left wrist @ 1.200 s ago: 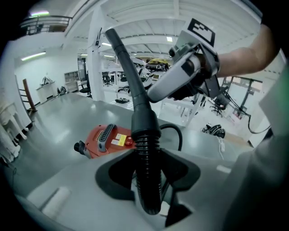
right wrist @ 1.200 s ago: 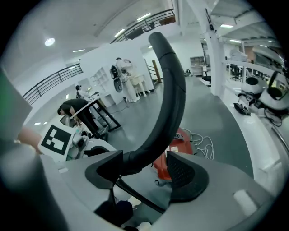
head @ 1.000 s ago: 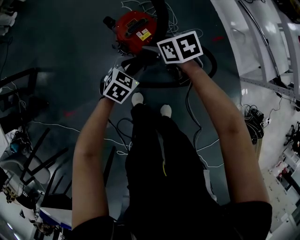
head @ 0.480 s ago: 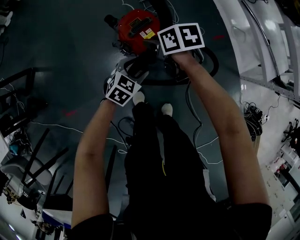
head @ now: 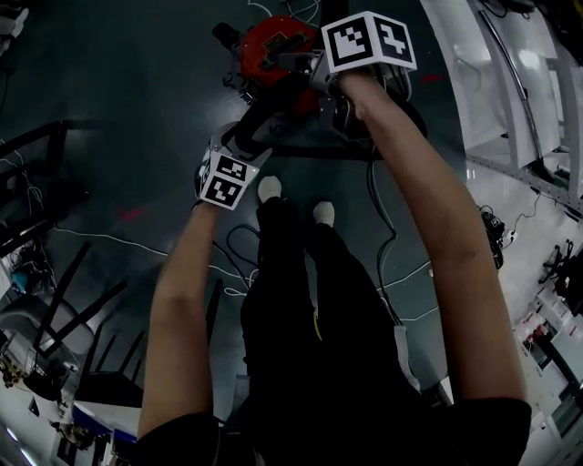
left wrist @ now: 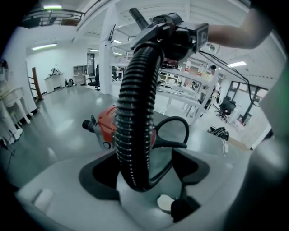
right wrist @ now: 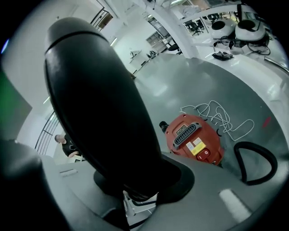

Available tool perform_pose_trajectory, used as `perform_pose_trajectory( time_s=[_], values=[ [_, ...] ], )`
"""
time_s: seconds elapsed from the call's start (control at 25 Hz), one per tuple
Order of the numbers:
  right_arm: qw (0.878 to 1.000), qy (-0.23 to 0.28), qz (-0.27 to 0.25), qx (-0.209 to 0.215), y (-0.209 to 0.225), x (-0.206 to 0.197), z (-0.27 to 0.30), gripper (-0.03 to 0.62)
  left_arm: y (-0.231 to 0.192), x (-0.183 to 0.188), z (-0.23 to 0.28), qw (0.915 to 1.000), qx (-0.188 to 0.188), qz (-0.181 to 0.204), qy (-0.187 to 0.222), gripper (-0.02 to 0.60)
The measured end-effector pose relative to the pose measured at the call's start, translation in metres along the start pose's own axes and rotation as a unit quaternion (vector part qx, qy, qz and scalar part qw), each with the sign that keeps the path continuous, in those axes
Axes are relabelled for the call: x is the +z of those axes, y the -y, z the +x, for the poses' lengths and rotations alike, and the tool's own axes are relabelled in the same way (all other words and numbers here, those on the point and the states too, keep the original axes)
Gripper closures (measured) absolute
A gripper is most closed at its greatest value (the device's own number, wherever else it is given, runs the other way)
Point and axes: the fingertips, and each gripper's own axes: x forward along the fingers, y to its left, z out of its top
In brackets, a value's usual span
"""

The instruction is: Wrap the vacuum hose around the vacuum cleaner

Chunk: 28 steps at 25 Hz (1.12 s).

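Vacuum cleaner labels seem too small to read

Dark glossy floor – white cables loose on it; black chairs lower left, white metal frames right – ceiling strip lights lit.

Black trousers end in 2 white shoes (only toes showing).

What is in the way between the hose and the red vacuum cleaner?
Nothing that I can see. The hose hangs close by the red vacuum cleaner with only air between them. The white cable lies on the floor on the cleaner's far side, off that path.
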Motion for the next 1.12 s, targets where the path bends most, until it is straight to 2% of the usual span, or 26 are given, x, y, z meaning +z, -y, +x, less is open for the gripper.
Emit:
perform_pose_trajectory(
  time_s=[0.2,0.24,0.32,0.56,0.72,0.8,0.88,1.12],
  values=[
    [1.000,0.007,0.004,0.022,-0.032,0.014,0.011,0.459,-0.035,-0.027,0.001,0.9977,0.049,-0.046,-0.011,0.234],
    [1.000,0.008,-0.001,0.023,-0.036,0.016,0.011,0.459,-0.042,-0.029,-0.001,0.9964,0.063,-0.057,-0.008,0.256],
    [1.000,0.011,-0.018,0.024,-0.042,0.018,0.011,0.459,-0.053,-0.032,-0.005,0.9940,0.085,-0.070,-0.004,0.397],
    [0.997,0.056,-0.031,0.032,-0.031,0.024,0.015,0.456,-0.063,-0.040,-0.009,0.9956,0.065,-0.065,-0.016,0.407],
    [0.994,0.077,-0.072,0.038,-0.031,0.018,0.020,0.447,-0.071,-0.052,-0.020,0.9968,0.052,-0.055,-0.026,0.407],
    [0.991,0.079,-0.108,0.011,-0.024,0.014,0.021,0.431,-0.074,-0.056,-0.027,0.9969,0.042,-0.053,-0.040,0.407],
    [0.988,0.079,-0.132,-0.025,-0.013,0.011,0.023,0.368,-0.079,-0.056,-0.032,0.9967,0.034,-0.050,-0.053,0.408],
    [0.987,0.102,-0.106,-0.066,0.002,0.009,0.019,0.316,-0.109,-0.050,-0.043,0.9950,0.037,-0.020,-0.091,0.408]
  ],
)
